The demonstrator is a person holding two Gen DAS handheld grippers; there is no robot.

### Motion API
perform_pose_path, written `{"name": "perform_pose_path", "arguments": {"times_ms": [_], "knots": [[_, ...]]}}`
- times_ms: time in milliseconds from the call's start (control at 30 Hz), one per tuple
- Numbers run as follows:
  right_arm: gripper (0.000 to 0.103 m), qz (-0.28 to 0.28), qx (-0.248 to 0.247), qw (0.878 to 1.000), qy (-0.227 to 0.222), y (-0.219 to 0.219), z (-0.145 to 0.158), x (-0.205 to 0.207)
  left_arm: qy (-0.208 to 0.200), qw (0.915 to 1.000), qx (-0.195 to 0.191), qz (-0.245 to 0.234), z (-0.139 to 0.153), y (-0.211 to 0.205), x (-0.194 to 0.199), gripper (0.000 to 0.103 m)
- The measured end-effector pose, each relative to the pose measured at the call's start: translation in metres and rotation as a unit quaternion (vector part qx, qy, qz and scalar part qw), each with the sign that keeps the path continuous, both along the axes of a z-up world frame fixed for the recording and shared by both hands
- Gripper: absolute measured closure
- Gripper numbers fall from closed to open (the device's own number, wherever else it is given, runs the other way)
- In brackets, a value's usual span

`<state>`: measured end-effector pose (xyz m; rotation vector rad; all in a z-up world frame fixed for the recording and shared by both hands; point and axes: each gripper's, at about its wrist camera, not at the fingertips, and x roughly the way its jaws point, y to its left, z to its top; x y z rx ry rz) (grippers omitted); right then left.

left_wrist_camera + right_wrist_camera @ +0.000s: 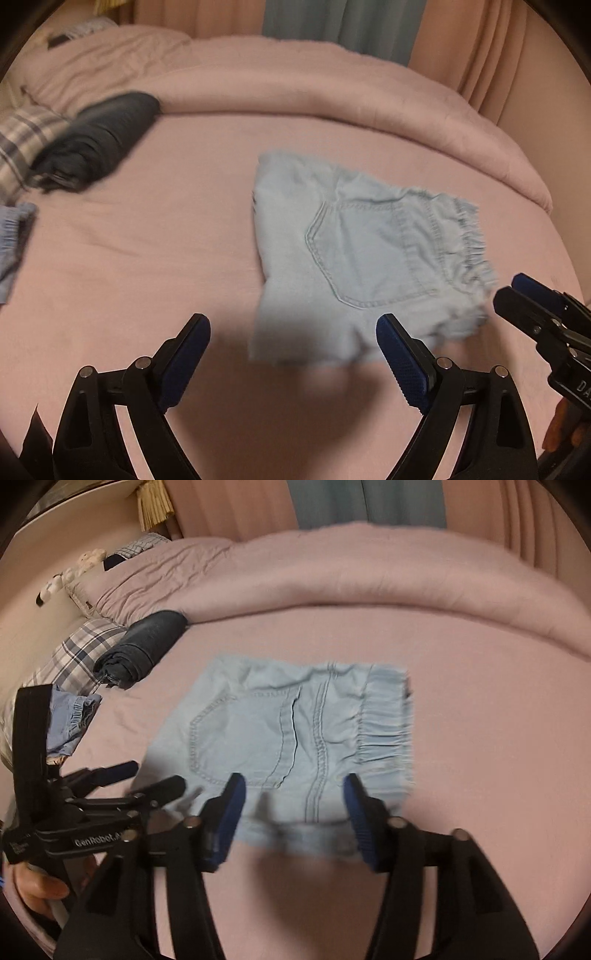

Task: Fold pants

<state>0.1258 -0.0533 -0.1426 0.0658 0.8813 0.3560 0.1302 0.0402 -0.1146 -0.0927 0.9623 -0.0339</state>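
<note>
Motion blur softens the folded pale denim pants point(291, 734) lying on the pink bed point(129, 266); both left tongs point(293, 354) and right tongs point(293, 812) hang released above; rolled dark garment point(99, 144) far left.

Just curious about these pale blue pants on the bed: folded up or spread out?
Folded. The light blue pants lie as a compact rectangle on the bed, back pocket up, neither gripper touching them.

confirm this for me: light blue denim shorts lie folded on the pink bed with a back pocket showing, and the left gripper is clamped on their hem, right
Not quite. The left gripper is open and holds nothing, as the left wrist view shows: its pads stand apart above the fabric. The rest holds: the light blue denim shorts lie folded on the pink bed, back pocket showing.
</note>
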Motion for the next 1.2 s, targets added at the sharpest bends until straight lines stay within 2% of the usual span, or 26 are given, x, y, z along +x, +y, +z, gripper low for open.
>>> {"name": "perform_pose_path", "arguments": {"times_ms": [100, 167, 267, 367, 600, 767, 867, 1200], "knots": [[0.037, -0.001, -0.002, 1.0, -0.018, -0.005, 0.028, -0.023, -0.013, 0.9999, 0.0, 0.005, 0.029, 0.001, -0.024, 0.01], [0.023, -0.002, -0.009, 1.0, -0.029, -0.008, 0.042, -0.034, -0.015, 0.9998, -0.009, 0.004, 0.044, 0.004, -0.031, 0.004], [0.006, -0.007, -0.019, 0.999, -0.038, -0.014, 0.063, -0.055, -0.021, 0.9995, -0.018, 0.016, 0.067, 0.004, -0.042, 0.003], [0.002, -0.013, -0.019, 0.999, -0.047, -0.022, 0.08, -0.072, -0.011, 0.9995, -0.018, 0.024, 0.082, 0.0, -0.05, 0.002], [0.0, -0.021, -0.023, 0.998, -0.054, -0.03, 0.101, -0.096, -0.022, 0.9997, -0.006, 0.009, 0.098, -0.015, -0.072, 0.002], [0.0, -0.027, -0.025, 0.997, -0.061, -0.034, 0.11, -0.104, -0.029, 0.9993, 0.023, 0.001, 0.109, -0.024, -0.081, 0.002], [0.0, -0.029, -0.024, 0.997, -0.064, -0.036, 0.115, -0.107, -0.028, 0.9984, 0.048, 0.004, 0.111, -0.029, -0.085, 0.002], [0.0, -0.029, -0.024, 0.997, -0.073, -0.036, 0.123, -0.112, -0.035, 0.997, 0.068, 0.01, 0.114, -0.034, -0.091, 0.002]]}}
